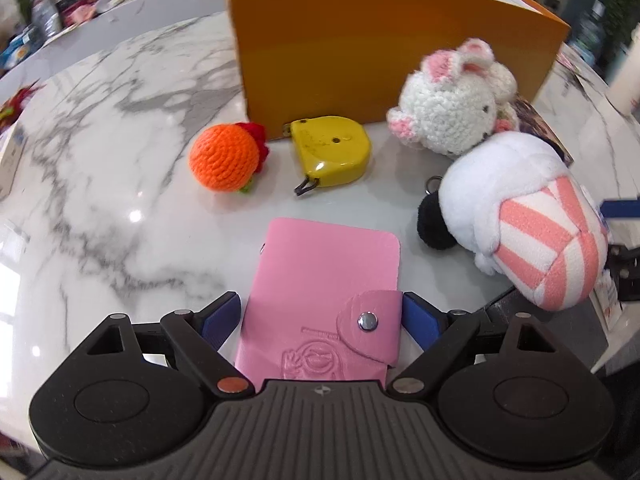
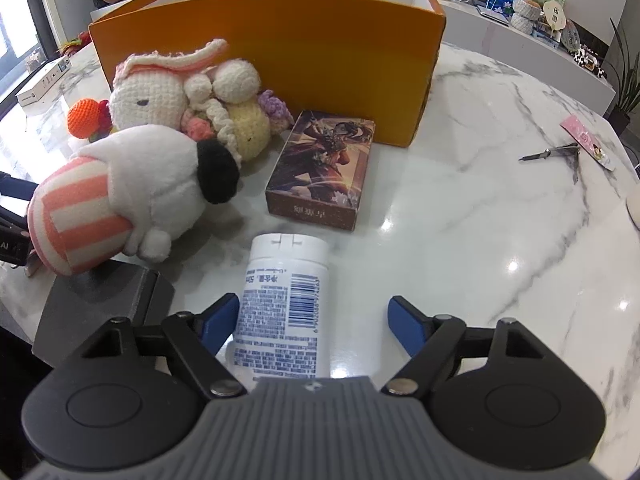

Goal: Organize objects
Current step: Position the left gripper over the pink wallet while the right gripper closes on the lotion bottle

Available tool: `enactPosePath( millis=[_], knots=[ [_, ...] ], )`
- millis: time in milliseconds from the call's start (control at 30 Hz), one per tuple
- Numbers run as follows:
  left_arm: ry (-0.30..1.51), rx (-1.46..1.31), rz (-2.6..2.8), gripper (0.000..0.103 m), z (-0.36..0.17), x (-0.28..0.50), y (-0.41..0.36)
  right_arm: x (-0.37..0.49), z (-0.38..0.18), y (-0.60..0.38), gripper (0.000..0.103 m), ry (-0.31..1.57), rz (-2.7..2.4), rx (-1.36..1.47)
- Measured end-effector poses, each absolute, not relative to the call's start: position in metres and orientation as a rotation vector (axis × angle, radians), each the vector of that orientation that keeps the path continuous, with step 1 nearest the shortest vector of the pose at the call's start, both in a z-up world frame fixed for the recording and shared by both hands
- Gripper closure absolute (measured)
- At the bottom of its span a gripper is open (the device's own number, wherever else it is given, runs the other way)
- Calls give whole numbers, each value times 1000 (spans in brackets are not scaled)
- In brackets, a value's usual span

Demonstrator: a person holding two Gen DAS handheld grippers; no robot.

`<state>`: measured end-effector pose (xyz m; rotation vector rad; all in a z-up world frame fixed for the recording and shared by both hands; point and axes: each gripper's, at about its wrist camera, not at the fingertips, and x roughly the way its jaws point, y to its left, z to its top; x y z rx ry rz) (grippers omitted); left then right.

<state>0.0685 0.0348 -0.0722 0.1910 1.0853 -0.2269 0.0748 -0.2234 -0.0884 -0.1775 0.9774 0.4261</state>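
A pink snap-button card holder (image 1: 320, 280) lies flat on the marble table (image 1: 120, 160), between the blue pads of my left gripper (image 1: 320, 316). That gripper is open, with a small gap on the left side. A white bottle (image 2: 286, 292) lies on its side between the fingers of my right gripper (image 2: 314, 320), which is open. The left pad (image 2: 220, 320) is next to the bottle and the right pad stands well clear. Behind stands an open orange box (image 1: 360, 60) (image 2: 320, 60).
In front of the box lie an orange crochet ball (image 1: 224, 158), a yellow tape measure (image 1: 332, 156), a crochet bunny (image 2: 180, 96), a striped plush (image 2: 132, 188) and a picture card box (image 2: 324, 168). A dark grey block (image 2: 100, 308) sits at the table edge. A metal tool (image 2: 556, 152) lies far right.
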Motion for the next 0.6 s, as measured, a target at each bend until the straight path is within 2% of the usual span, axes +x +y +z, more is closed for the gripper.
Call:
enactPosePath(
  millis=[167,267,467,500,600],
  knots=[
    [1067,137,-142,0,-76,59,38,72,-90,-225,19,960,410,-160],
    [1047,133,-139,0,-76,53,39,72,-95,-226,5,974,395,-148],
    [1033,131,-140,0,-75,51,38,70,-96,-226,4,956,389,-139],
    [1030,132,-141,0,-75,50,38,69,-97,-226,1,955,383,-138],
    [1022,132,-143,0,-76,49,38,66,-99,-227,1,938,372,-124]
  ],
)
